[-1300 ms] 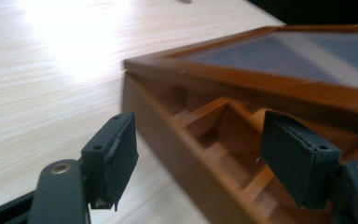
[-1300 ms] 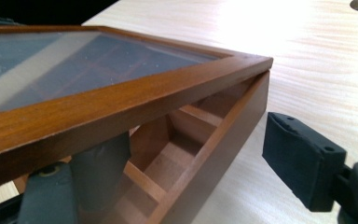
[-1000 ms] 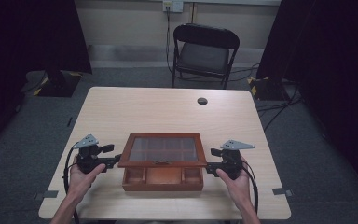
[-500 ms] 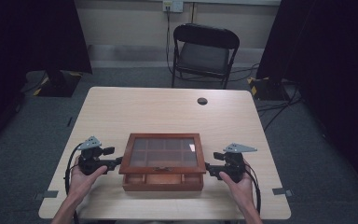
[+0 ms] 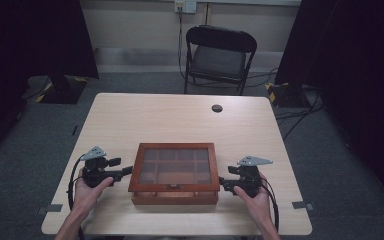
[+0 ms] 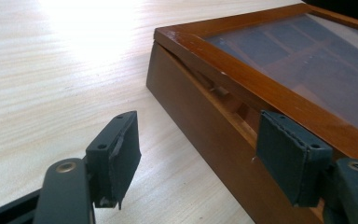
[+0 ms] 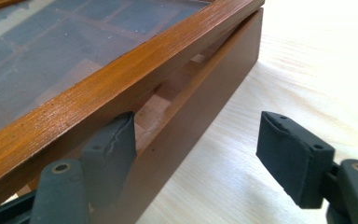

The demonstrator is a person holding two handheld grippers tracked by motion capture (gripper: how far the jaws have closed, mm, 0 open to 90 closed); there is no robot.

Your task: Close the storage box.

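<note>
- left gripper [image 5: 126, 172] at the left side of the wooden display box [image 5: 174, 172], jaws about half open and just been closing; in the left gripper view one pad sits over the lid edge, other pad over bare table, nothing clamped
- right gripper [image 5: 223, 183] at the box's right side, jaws about half open, also just been closing; in the right gripper view one pad [image 7: 109, 151] is tucked under the raised lid edge, whether it touches I can't tell; other pad hangs free over the table
- box sits near the front middle of the table [image 5: 180, 120], between both grippers
- box: reddish-brown varnished wood, rectangular, glass-panelled lid [image 6: 307, 60] with divider grid visible through it; small metal clasp at front
- lid lifted slightly, a gap shows along both sides, pale unvarnished wood inside
- gripper pads: black, blocky, rubbery, worn at the edges
- table: light wood-grain laminate, round cable hole [image 5: 217, 108] at far side
- black folding chair [image 5: 219, 57] behind the table, well apart; grey carpet, dark curtains both sides
- nothing blocks either gripper
</note>
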